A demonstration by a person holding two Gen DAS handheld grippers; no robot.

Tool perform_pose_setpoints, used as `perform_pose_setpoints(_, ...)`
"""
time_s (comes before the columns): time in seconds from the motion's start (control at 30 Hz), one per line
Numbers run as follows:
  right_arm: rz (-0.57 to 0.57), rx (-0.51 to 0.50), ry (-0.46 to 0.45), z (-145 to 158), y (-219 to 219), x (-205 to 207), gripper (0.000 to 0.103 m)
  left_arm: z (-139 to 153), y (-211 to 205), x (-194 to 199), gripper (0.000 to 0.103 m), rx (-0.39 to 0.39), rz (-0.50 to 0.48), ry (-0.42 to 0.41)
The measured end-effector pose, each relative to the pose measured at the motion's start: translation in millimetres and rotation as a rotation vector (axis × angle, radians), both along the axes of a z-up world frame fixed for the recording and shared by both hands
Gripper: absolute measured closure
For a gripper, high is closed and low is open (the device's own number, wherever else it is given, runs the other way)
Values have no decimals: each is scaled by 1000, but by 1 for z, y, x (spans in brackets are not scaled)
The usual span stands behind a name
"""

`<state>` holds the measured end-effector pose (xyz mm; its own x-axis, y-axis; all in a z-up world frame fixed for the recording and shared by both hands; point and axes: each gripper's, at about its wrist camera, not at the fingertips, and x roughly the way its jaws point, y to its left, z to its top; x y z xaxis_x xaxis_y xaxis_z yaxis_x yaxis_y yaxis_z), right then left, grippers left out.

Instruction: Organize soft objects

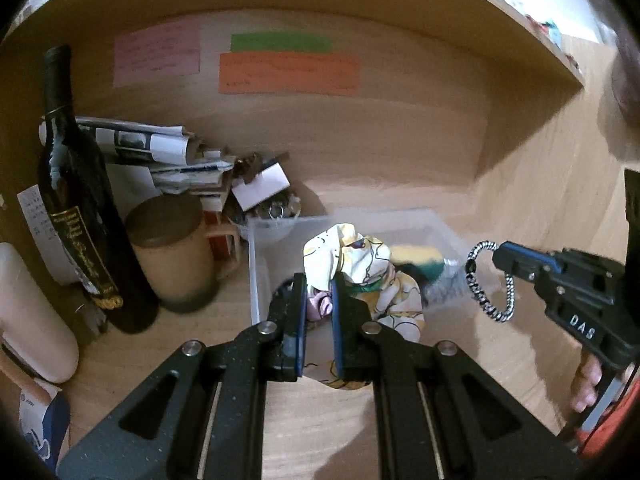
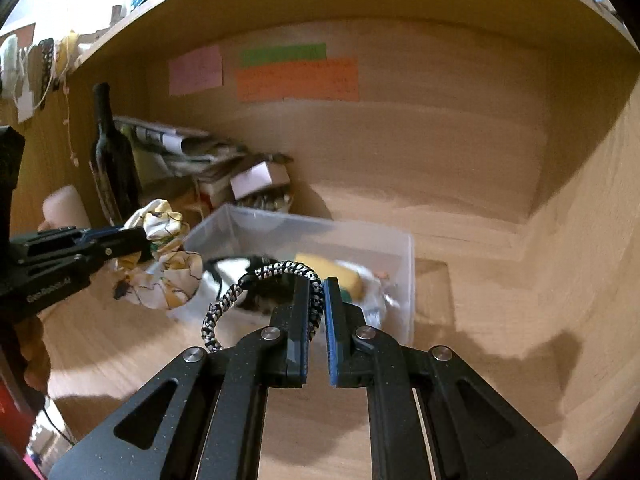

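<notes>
At the far left a dark wine bottle (image 1: 76, 216) stands beside a tan mug (image 1: 172, 252), with rolled newspapers (image 1: 152, 144) stacked behind them. In the middle, the left gripper (image 1: 320, 292) has its jaws clamped on a crumpled yellow-and-white patterned cloth (image 1: 360, 256), held above the near edge of the clear plastic bin (image 1: 256, 264), which holds other soft items. To the right, the right gripper (image 2: 318, 296) pinches a black-and-white braided loop (image 2: 248, 284), hanging just beside the bin on the wooden desk (image 1: 320, 432)
</notes>
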<state>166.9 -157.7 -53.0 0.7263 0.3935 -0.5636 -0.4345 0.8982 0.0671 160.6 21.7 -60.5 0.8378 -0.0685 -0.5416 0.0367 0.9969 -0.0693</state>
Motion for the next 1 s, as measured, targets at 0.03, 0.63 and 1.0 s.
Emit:
perform_pose_setpoints(0.03, -1, 3, -3, 2, 3, 5, 97, 1, 2, 4, 93, -6, 6, -1)
perform_pose_setpoints(0.63, 11, -79, 81, -28, 47, 59, 96, -46, 10, 67, 93, 20, 37, 143)
perform_pose_setpoints(1.0, 11, -104, 132, -45, 42, 65, 82, -60, 5, 63, 71, 50, 3, 206)
